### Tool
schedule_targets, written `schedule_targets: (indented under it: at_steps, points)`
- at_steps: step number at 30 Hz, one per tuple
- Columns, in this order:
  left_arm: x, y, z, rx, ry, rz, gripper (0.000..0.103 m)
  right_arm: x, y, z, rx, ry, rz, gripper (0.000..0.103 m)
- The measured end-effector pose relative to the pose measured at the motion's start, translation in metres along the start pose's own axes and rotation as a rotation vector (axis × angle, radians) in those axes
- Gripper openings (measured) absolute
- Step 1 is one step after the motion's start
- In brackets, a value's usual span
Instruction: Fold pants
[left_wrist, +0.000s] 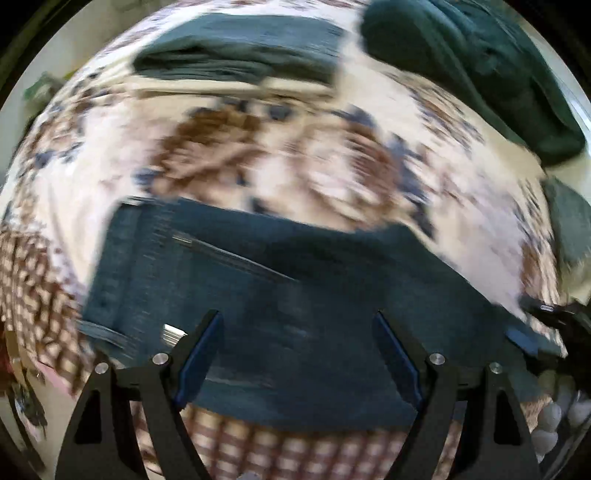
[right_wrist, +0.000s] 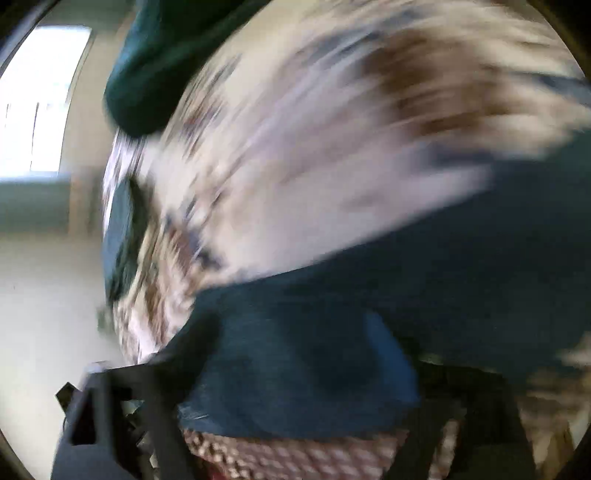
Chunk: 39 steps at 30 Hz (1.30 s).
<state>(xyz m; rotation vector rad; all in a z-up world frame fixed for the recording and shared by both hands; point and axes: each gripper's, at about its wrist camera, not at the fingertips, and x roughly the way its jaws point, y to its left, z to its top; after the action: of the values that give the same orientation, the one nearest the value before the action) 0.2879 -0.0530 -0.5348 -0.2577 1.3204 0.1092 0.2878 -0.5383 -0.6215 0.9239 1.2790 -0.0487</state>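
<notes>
Left gripper (left_wrist: 299, 354) jaws wide apart, gripping nothing, above dark teal pants (left_wrist: 280, 295), pants folded on patterned bedspread (left_wrist: 314, 166), long axis running left-right, waistband at left, right gripper (right_wrist: 295, 373) badly blurred, opening cannot be judged, pants (right_wrist: 332, 332) just ahead.

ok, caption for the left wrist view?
Open left claw over dark teal pants on a floral bedspread, motion-blurred.

Both views are smeared by motion blur, most heavily the right wrist view. Daylight is admitted by a window (right_wrist: 40, 99) at far left, blown out to white. Edges are bent and darkened by fisheye distortion.
</notes>
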Motion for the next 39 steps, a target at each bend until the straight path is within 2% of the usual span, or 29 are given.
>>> schedule_targets:
  at_steps: [4, 7, 8, 11, 13, 14, 15, 17, 18, 19, 20, 24, 26, 29, 34, 39]
  points:
    - [0.020, -0.069, -0.015, 0.060, 0.091, -0.081, 0.081, -0.086, -0.133, 0.025, 0.220, -0.141, -0.113, 0.094]
    - [0.042, -0.135, -0.030, 0.143, 0.155, -0.126, 0.081, -0.125, -0.211, 0.048, 0.322, -0.270, -0.129, 0.093]
    - [0.049, -0.153, -0.035, 0.159, 0.173, -0.137, 0.081, -0.132, -0.240, 0.060, 0.352, -0.299, -0.131, 0.090]
    - [0.073, -0.197, -0.053, 0.219, 0.209, -0.142, 0.081, -0.121, -0.292, 0.083, 0.405, -0.291, -0.046, 0.083]
    - [0.095, -0.214, -0.063, 0.225, 0.268, -0.154, 0.081, -0.113, -0.320, 0.095, 0.447, -0.321, 0.074, 0.081]
    - [0.109, -0.218, -0.067, 0.215, 0.301, -0.136, 0.083, -0.103, -0.320, 0.091, 0.451, -0.342, 0.117, 0.078]
    - [0.116, -0.220, -0.068, 0.219, 0.300, -0.120, 0.085, -0.101, -0.324, 0.094, 0.454, -0.378, 0.177, 0.077]
    - [0.122, -0.221, -0.069, 0.216, 0.288, -0.136, 0.100, -0.099, -0.333, 0.100, 0.476, -0.426, 0.272, 0.072]
    - [0.122, -0.222, -0.069, 0.206, 0.286, -0.155, 0.103, -0.096, -0.338, 0.104, 0.493, -0.439, 0.312, 0.066]
    - [0.123, -0.222, -0.069, 0.205, 0.286, -0.151, 0.103, -0.089, -0.338, 0.108, 0.508, -0.444, 0.326, 0.038]
    - [0.125, -0.223, -0.069, 0.208, 0.288, -0.143, 0.103, -0.086, -0.343, 0.114, 0.522, -0.437, 0.292, 0.008]
    - [0.131, -0.232, -0.070, 0.195, 0.274, -0.091, 0.103, -0.094, -0.350, 0.112, 0.536, -0.461, 0.279, 0.008]
    - [0.133, -0.242, -0.075, 0.209, 0.250, -0.039, 0.103, -0.106, -0.350, 0.110, 0.509, -0.474, 0.266, 0.008]
    - [0.134, -0.249, -0.078, 0.207, 0.247, -0.009, 0.103, -0.125, -0.325, 0.103, 0.464, -0.476, 0.241, 0.008]
    - [0.111, -0.244, -0.072, 0.173, 0.238, -0.047, 0.103, -0.173, -0.243, 0.094, 0.219, -0.515, 0.191, 0.008]
    - [0.062, -0.217, -0.069, 0.141, 0.160, -0.103, 0.103, -0.192, -0.144, 0.068, 0.026, -0.525, 0.199, 0.008]
